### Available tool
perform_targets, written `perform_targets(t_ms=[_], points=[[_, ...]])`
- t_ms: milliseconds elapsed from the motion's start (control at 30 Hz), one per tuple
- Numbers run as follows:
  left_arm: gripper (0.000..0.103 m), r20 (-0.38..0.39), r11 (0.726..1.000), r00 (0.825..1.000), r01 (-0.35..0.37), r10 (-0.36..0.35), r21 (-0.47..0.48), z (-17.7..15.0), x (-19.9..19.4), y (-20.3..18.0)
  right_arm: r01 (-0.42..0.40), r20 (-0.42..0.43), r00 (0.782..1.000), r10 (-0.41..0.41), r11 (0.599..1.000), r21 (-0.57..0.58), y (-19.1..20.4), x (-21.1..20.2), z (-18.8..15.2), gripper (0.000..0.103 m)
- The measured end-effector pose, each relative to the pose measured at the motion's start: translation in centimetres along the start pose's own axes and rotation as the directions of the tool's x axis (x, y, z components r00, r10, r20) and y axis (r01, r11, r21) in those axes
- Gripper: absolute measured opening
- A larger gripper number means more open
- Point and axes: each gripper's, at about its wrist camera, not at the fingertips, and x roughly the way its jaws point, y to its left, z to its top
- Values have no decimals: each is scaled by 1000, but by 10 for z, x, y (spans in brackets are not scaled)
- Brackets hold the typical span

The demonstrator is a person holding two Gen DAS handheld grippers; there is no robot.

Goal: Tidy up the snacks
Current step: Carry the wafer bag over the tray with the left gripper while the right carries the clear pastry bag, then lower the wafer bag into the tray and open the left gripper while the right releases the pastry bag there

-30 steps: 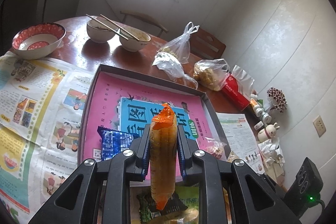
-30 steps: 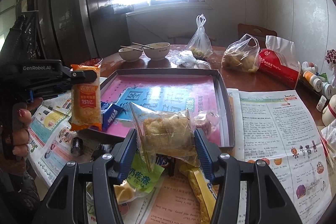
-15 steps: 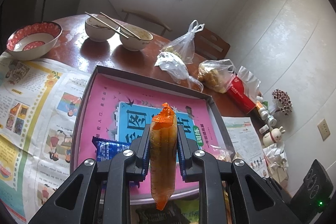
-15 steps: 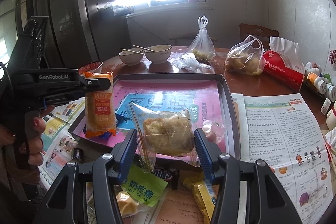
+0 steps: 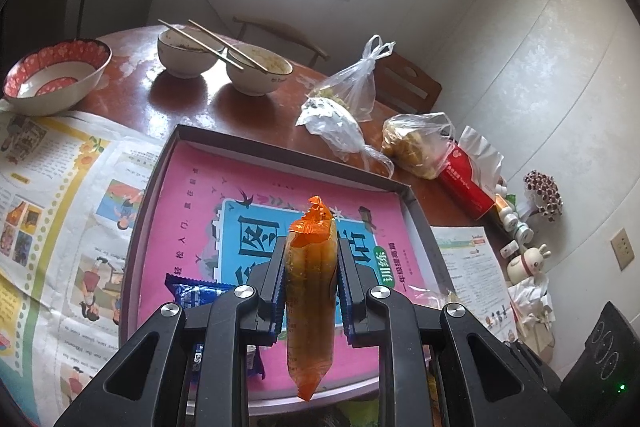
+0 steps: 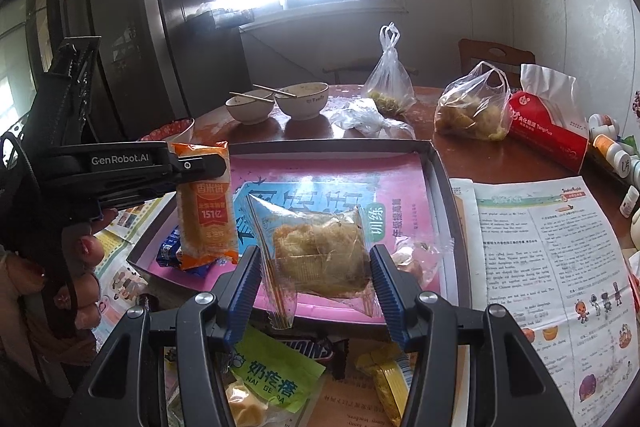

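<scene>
Left gripper [image 5: 311, 277]: closed narrow on an orange snack packet [image 5: 310, 291], the blue pads pressing its two sides; the packet hangs upright, its crimped top above the fingers and its lower end below them.
Left gripper seen from the right: it [image 6: 200, 167] comes in from the left, held by a hand [image 6: 76, 267], pinching the orange packet [image 6: 206, 211] near its top over the near-left corner of the tray.
Right gripper [image 6: 316, 275]: held fairly wide, closed on a clear packet with a pale pastry inside [image 6: 320, 255]; both pads touch the wrapper's sides, and the packet hangs over the tray's near edge.
Tray [image 5: 280, 155]: a shallow dark-rimmed box lid on the desk, lined with a pink and blue printed sheet.
In the tray: a blue wrapped snack [image 5: 192, 293] at the near-left, partly under the orange packet; a small clear packet [image 6: 416, 255] at the near-right.
In front of the tray: a green-labelled packet [image 6: 276, 375], a dark chocolate bar [image 6: 308, 347] and a yellow packet [image 6: 384, 379] lie loose on the newspaper.
Desk [image 5: 192, 107]: brown wood, with newspaper [image 5: 60, 207] spread on both sides of the tray.
Far side of the desk: two bowls with chopsticks [image 5: 224, 67], a red-patterned bowl [image 5: 56, 79], tied plastic bags [image 5: 360, 87] and a red tissue pack [image 5: 468, 183].
</scene>
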Motion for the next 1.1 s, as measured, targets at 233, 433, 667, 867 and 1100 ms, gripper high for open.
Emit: perform_targets(t_ms=[233,433,667,867,1100], points=[[23,-11,1000,1000,24,-24,-15,-1,6,2,-2,-7,1000,2,1000,1,-1,4,-1,55],[23,-4,999,999,34,-35,-28,-2,8,5,-2,-19,1000,2,1000,-2,0,10,-2,55],[23,-17,999,999,36,-36,-27,-6,14,6,-2,-33,999,2,1000,-10,3,18,-2,55],[23,-28,999,999,36,-36,-24,-11,19,7,-2,-52,999,1,1000,-7,2,27,-4,55],[23,-31,999,999,25,-26,-36,-13,19,13,-10,-69,998,9,1000,-8,3,34,-6,55]])
